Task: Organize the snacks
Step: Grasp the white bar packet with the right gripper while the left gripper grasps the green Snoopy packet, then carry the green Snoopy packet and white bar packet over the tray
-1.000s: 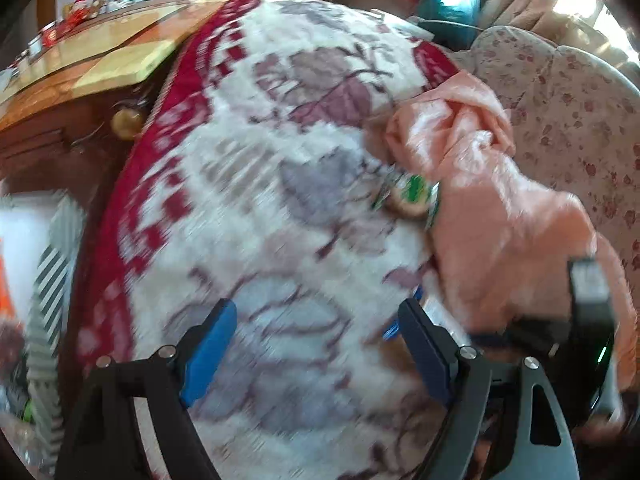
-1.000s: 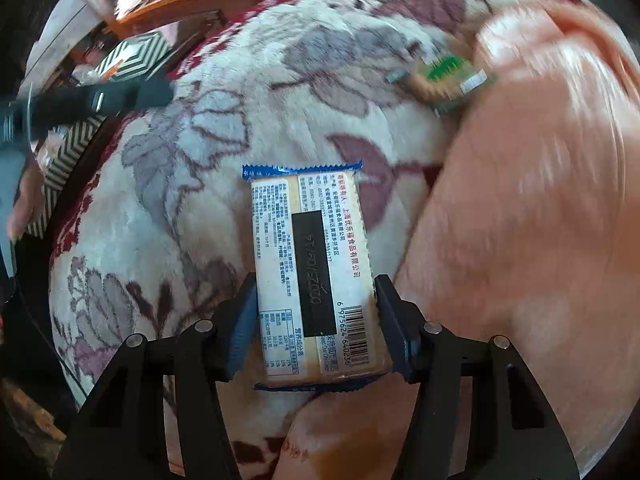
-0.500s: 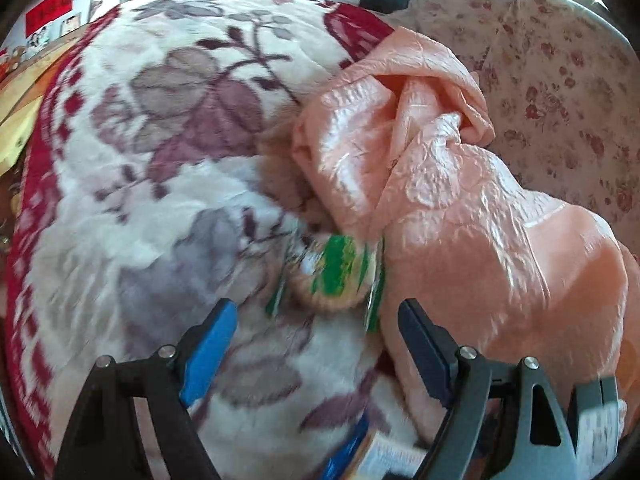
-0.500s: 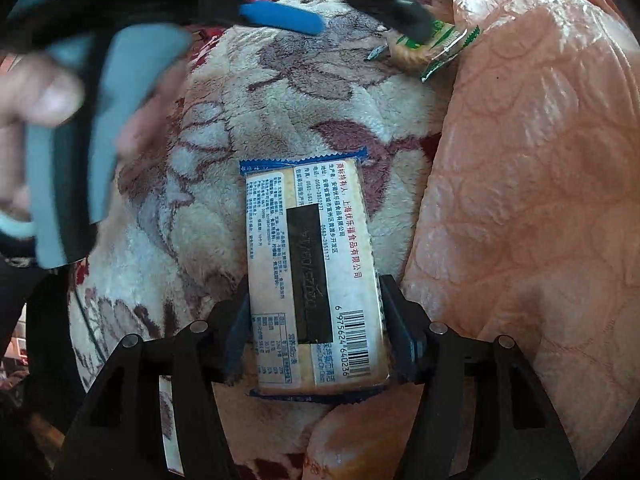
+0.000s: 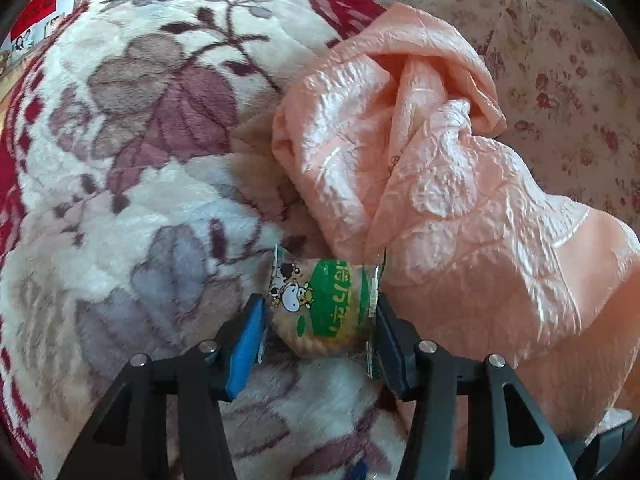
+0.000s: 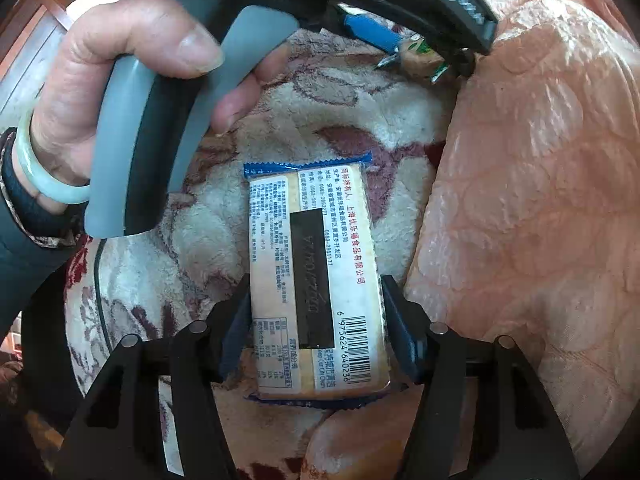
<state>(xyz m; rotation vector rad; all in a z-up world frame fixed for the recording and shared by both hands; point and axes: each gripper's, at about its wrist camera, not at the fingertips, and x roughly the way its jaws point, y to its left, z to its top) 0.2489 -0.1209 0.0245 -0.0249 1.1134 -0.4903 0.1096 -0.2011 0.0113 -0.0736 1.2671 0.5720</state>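
Left gripper (image 5: 318, 328) closing on round cookie pack (image 5: 326, 306), pads touching wrapper ends, long axis crosswise, pack lying against peach cloth (image 5: 460, 200). Right gripper (image 6: 316, 320) clamping cracker pack (image 6: 314, 276), lengthwise, beside cloth.

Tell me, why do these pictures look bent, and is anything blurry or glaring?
Left wrist view: fisheye lens curves the floral blanket; sunlight glares off the peach cloth; the cow-print snack is sharp. Right wrist view: the hand looms large; barcode packet is crisp.
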